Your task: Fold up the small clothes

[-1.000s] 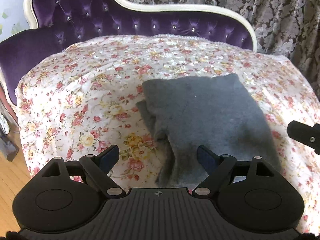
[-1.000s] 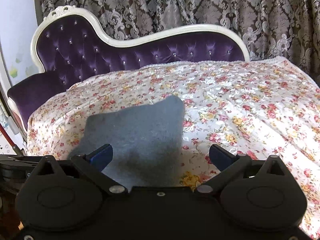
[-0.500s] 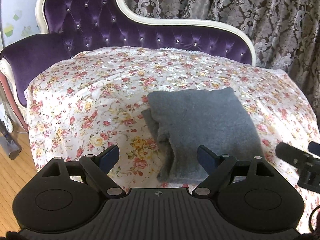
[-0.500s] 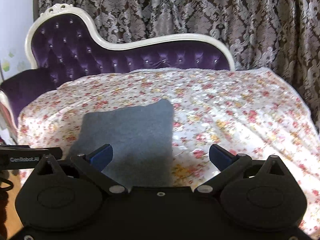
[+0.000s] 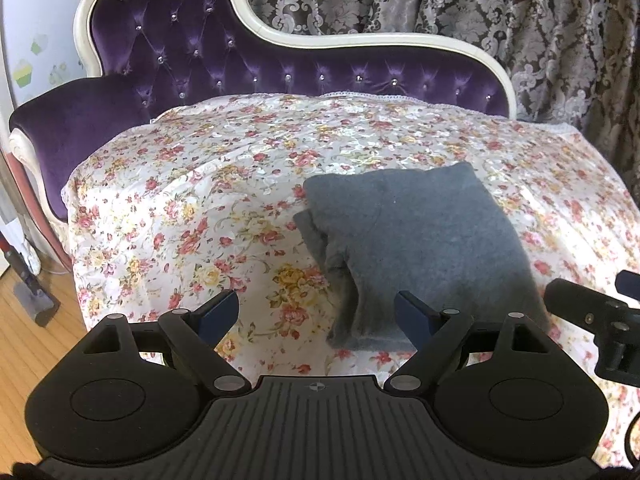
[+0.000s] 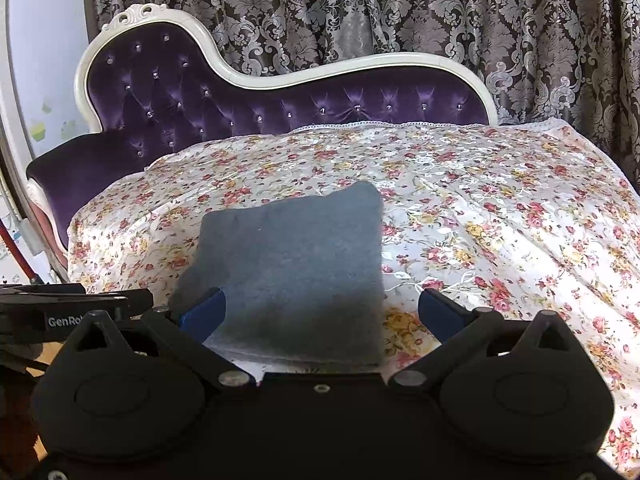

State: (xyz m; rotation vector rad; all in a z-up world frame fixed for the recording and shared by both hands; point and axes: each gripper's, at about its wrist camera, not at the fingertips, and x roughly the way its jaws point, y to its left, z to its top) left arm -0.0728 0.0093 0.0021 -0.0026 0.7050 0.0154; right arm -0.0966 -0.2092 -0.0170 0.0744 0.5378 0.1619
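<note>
From your left wrist view, the left gripper (image 5: 316, 316) hangs with its jaws spread wide and nothing between them, short of the near edge of the grey garment (image 5: 416, 248). That garment lies folded into a rough rectangle on the floral sheet (image 5: 192, 208) that covers the purple chaise (image 5: 192, 56), toward the sheet's front right part. Its left side shows a bunched, uneven layer poking out, so if another fold is due, I would tuck that side square first. The right gripper's tip (image 5: 592, 312) sits just right of the garment.

From your right wrist view, the right gripper (image 6: 322, 312) is likewise released and empty, the garment's near edge lying below and between its jaws. The fold looks nearly finished; press the layers flat and keep both jaws clear of the sheet so it does not drag
</note>
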